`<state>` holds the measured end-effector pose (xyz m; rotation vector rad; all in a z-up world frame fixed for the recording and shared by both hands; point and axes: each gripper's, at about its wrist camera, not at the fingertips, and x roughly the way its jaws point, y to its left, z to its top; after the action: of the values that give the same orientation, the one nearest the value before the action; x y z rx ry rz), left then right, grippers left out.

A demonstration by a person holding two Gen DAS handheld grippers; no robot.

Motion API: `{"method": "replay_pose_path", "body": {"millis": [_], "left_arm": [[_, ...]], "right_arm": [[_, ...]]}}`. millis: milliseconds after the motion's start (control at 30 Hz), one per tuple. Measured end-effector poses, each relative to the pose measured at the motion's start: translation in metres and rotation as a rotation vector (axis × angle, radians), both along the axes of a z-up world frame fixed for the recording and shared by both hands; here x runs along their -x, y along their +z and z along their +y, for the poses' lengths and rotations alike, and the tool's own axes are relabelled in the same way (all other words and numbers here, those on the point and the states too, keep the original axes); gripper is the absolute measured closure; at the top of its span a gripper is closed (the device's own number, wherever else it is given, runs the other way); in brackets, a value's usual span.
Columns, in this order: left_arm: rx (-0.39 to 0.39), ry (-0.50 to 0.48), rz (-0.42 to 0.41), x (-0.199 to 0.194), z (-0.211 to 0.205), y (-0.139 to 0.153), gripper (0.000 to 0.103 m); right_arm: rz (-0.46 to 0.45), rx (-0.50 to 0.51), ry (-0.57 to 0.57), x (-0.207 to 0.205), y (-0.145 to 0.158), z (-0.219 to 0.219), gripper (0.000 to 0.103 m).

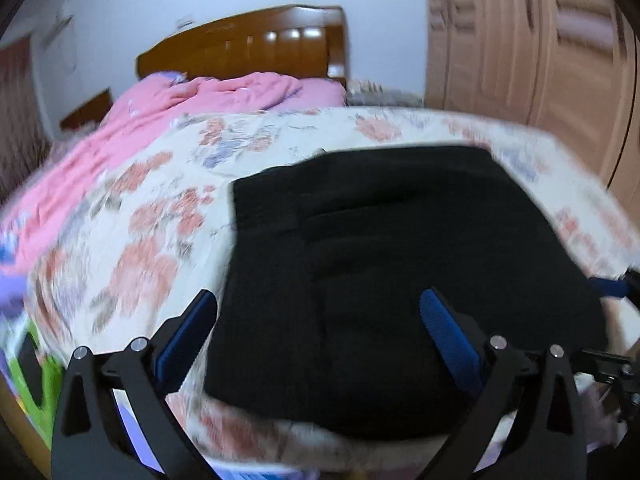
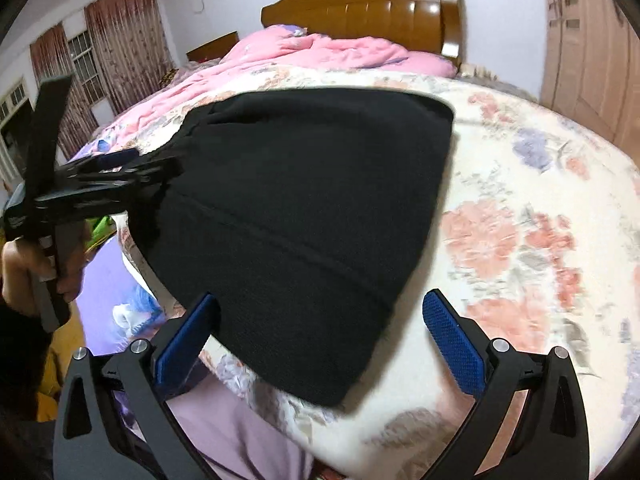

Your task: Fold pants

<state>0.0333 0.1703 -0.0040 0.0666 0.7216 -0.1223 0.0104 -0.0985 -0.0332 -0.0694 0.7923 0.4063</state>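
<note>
Black pants (image 1: 400,264), soft matte knit, folded into a thick squarish slab with one raised seam line, flat on the floral quilt (image 1: 160,200) near the bed's foot edge. Left gripper (image 1: 318,316) spread wide, ribbed blue pads (image 1: 450,340) empty, low over the fabric, probably not touching, though blurred. Right gripper (image 2: 320,320) likewise spread, gripping nothing. Crumpled pink duvet (image 2: 320,52) and glossy wooden headboard (image 2: 380,12) beyond.
</note>
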Motion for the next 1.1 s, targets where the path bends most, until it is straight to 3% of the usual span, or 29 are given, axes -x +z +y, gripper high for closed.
{"method": "replay_pose_path", "body": {"millis": [100,200,267,367,633,767,1100], "left_arm": [[-0.045,0.083,-0.080,0.039,0.009,0.026,0.002],[-0.071,0.100,-0.194,0.077,0.005,0.049,0.002],[-0.060,0.097,-0.270,0.104,-0.002,0.059,0.002],[-0.061,0.139,-0.316,0.121,-0.015,0.059,0.002],[-0.010,0.103,-0.153,0.117,-0.043,0.018,0.002],[-0.044,0.084,-0.135,0.117,-0.055,0.008,0.002],[-0.032,0.093,-0.111,0.115,-0.052,0.001,0.002]], "right_arm": [[-0.065,-0.041,-0.009,0.021,0.019,-0.005,0.004],[-0.118,-0.047,-0.036,0.042,0.029,0.001,0.004],[-0.147,-0.002,-0.052,0.051,0.029,0.009,0.004],[-0.185,0.082,-0.072,0.058,0.027,0.024,0.004],[-0.213,0.123,-0.114,0.064,0.019,0.022,0.004],[-0.212,0.136,-0.134,0.063,0.015,0.022,0.004],[-0.231,0.177,-0.138,0.067,0.014,0.028,0.004]]}}
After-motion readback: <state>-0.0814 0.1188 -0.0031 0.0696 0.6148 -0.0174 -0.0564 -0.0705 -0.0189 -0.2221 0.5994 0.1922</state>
